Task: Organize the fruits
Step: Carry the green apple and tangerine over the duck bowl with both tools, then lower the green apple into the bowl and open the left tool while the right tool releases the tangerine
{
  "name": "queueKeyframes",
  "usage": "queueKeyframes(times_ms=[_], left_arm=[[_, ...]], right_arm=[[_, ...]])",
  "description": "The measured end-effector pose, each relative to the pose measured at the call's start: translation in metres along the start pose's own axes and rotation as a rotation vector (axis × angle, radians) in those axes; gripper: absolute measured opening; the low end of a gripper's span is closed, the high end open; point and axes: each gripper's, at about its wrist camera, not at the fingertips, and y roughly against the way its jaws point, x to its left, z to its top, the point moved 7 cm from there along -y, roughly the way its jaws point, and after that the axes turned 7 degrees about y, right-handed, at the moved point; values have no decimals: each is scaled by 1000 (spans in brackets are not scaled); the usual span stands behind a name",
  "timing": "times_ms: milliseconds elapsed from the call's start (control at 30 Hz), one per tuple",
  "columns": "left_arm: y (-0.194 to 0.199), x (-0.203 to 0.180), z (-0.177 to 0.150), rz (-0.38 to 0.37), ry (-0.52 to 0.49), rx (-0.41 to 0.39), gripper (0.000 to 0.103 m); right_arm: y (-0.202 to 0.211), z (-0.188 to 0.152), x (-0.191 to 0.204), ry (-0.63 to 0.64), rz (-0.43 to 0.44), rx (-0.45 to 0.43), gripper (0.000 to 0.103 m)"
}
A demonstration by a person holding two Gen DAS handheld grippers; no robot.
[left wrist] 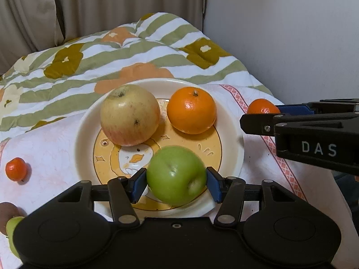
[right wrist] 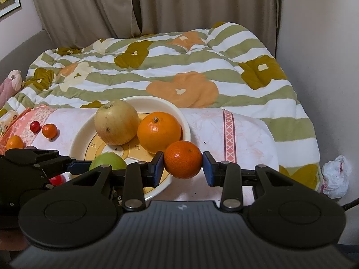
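A cream plate with a yellow duck print lies on a pink-white cloth. On it sit a yellowish apple and a large orange. A green apple lies blurred at the plate's near edge, between the blue pads of my left gripper, which is open around it, the pads just off its sides. My right gripper is shut on a small mandarin, held just right of the plate's rim.
Loose on the cloth left of the plate: a small mandarin, a red fruit, another mandarin and a green fruit. A striped flowered quilt lies behind. A wall and a white bag are at right.
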Motion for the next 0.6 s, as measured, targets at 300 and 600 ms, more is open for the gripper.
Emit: queueKeyframes(times_ms=[300,600], left_arm=[[28,14,5,31,2,-61,91],[54,42,-2,107,34,-90,95]], right_arm=[[5,4,8,20,22,-9,52],[0,7,20,21,82,4,52]])
